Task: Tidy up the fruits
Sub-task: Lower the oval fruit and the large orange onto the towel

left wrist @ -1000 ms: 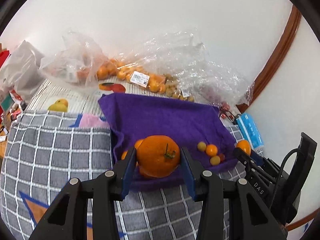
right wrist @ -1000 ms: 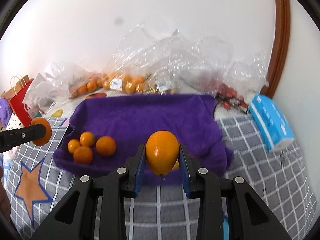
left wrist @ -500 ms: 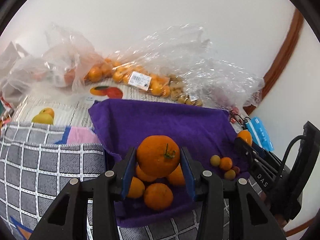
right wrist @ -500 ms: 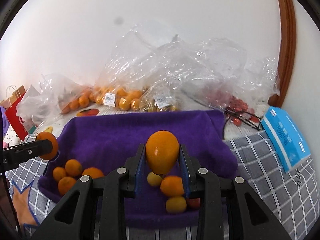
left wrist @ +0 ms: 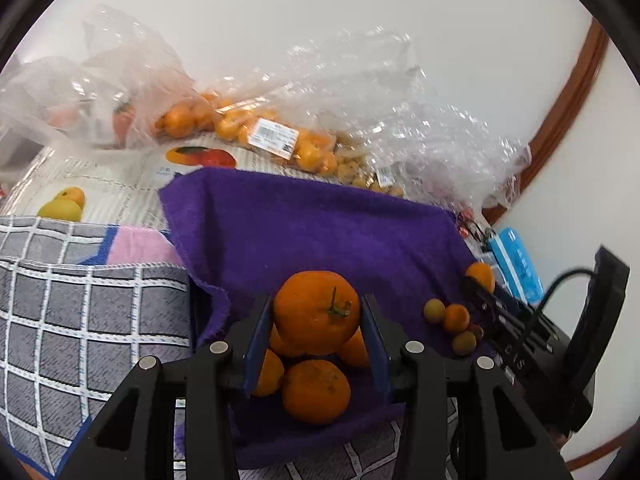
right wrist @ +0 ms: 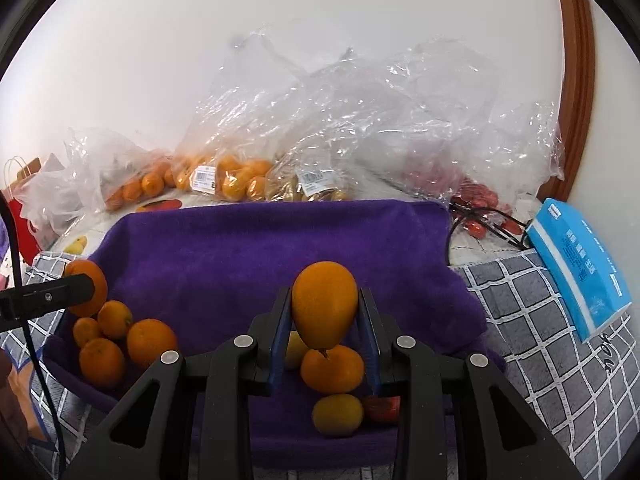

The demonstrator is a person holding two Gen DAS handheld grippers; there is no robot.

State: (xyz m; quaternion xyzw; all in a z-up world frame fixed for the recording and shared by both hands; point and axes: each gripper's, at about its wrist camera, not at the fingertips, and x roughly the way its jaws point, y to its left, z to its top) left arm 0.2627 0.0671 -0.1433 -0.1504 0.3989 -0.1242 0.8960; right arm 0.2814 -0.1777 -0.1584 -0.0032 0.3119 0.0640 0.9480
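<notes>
Both tools are carrying fruit over the purple towel [left wrist: 320, 236]. Left tool [left wrist: 316, 332] is pinching a round orange mandarin [left wrist: 316, 312] with a green stem between its blue-lined fingers [left wrist: 256, 336], holding it just above a small pile of mandarins [left wrist: 316, 390] lying on the near left part of the towel. Right tool [right wrist: 325, 328] is gripping an egg-shaped yellow-orange fruit [right wrist: 325, 304], pointed end down, right over a cluster of small fruits [right wrist: 334, 368] at the towel's near edge: an orange one sitting directly below, a yellower one in front of it, a pale one behind the left finger and a reddish one partly hidden by the right finger.

In the left wrist view, the right tool is showing at the right edge with its fruit at the tip, and three small round fruits are lying just beside it on the towel. In the right wrist view, the left tool is reaching in from the left, with its mandarin above four mandarins grouped together.

A grey checked cloth [right wrist: 540, 360] is lying under the towel. A blue packet [right wrist: 580, 272] is resting on the cloth to the right. Clear plastic bags [right wrist: 360, 128] holding oranges [right wrist: 236, 178] and other fruit are piled along the white wall behind the towel.
</notes>
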